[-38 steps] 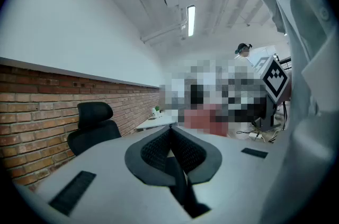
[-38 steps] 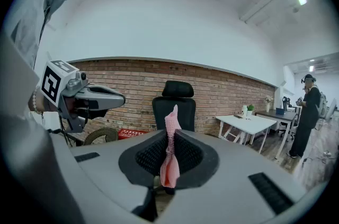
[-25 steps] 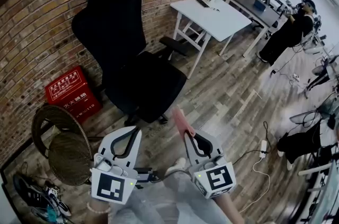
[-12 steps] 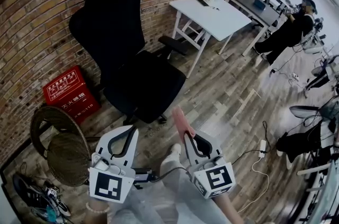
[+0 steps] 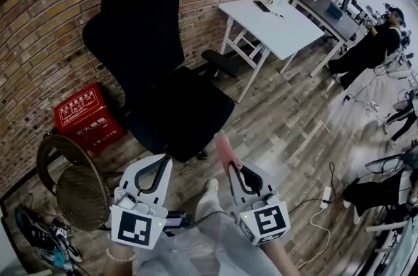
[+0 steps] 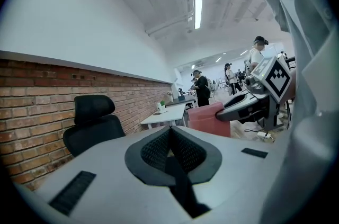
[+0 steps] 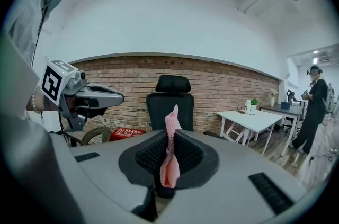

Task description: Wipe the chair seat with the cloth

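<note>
1. The pink cloth (image 5: 223, 145) is pinched upright in the right gripper (image 5: 230, 165), just short of the chair seat (image 5: 186, 108) and clear of it.
2. The left gripper (image 5: 162, 162) is held alongside, also short of the chair, its jaws pressed together on nothing.
3. In the head view, a red box (image 5: 83, 115) is seen left of the chair and a white table (image 5: 281, 20) right of it.
</note>
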